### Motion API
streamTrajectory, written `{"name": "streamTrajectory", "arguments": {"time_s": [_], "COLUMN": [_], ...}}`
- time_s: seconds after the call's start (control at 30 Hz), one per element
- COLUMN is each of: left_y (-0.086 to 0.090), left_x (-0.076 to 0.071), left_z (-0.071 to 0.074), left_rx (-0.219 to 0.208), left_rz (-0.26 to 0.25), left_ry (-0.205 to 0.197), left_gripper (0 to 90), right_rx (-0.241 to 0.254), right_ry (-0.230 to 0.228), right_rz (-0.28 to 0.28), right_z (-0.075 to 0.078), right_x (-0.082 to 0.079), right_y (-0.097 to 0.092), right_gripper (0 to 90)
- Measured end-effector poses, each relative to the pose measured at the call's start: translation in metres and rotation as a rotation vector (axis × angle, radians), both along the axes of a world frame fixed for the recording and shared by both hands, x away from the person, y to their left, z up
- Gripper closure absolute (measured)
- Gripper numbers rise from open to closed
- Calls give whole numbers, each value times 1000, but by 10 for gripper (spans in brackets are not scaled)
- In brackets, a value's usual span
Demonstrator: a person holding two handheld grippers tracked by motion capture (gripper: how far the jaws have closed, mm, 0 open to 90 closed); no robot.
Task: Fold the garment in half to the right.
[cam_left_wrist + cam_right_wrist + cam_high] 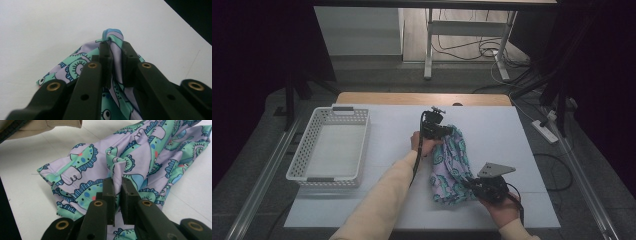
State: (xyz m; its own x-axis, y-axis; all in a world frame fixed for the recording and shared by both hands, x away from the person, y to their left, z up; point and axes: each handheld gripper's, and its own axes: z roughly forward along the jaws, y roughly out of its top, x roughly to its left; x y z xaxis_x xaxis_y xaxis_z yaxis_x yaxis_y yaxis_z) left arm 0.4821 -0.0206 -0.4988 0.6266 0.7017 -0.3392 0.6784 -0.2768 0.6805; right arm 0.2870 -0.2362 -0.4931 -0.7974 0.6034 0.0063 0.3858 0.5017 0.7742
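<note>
The lilac cloth printed with green and blue cartoon dinosaurs (451,167) lies bunched on the white table top (382,200), right of the white slotted plastic basket (330,146) and well apart from it. Its long axis runs from the table's far side toward the person's side, slightly slanted, the narrow gathered end farthest away. The left gripper (113,46) is clamped on that far tip, where the fabric twists into a knot-like fold. The right gripper (118,181) is pinched on a raised ridge of fabric near the cloth's near end. The cloth's underside is hidden, and its folds conceal its true outline.
</note>
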Motion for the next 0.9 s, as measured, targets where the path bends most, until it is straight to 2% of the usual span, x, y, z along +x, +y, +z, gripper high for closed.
{"name": "streamTrajectory", "arguments": {"time_s": [0.3,0.33,0.37,0.43,0.47,0.53,0.6,0.7,0.9], "left_y": [-4,-4,-4,-3,-2,0,3,9,20], "left_x": [1,1,0,-1,-2,-3,-5,-10,-24], "left_z": [-1,-1,1,5,7,11,13,15,16], "left_rx": [-3,-4,-7,1,-1,-8,-6,1,15], "left_rz": [-5,-9,-13,-12,-8,-9,-21,-28,-45], "left_ry": [0,-3,-10,-28,-31,-31,-24,-32,-56], "left_gripper": [777,746,675,491,441,390,352,340,348], "right_rx": [-18,-19,-16,-5,-1,8,18,39,31], "right_ry": [-3,-1,-2,-2,-4,-14,-18,-22,-36], "right_rz": [-8,-11,-15,-28,-35,-52,-64,-77,-83], "right_z": [-2,-2,-3,-3,-2,-1,1,4,8], "right_x": [-1,-1,0,-1,-1,-2,-2,-2,1], "right_y": [-1,-1,-2,-2,-1,-1,-1,-3,-3], "right_gripper": [819,805,771,643,607,520,482,458,451]}}
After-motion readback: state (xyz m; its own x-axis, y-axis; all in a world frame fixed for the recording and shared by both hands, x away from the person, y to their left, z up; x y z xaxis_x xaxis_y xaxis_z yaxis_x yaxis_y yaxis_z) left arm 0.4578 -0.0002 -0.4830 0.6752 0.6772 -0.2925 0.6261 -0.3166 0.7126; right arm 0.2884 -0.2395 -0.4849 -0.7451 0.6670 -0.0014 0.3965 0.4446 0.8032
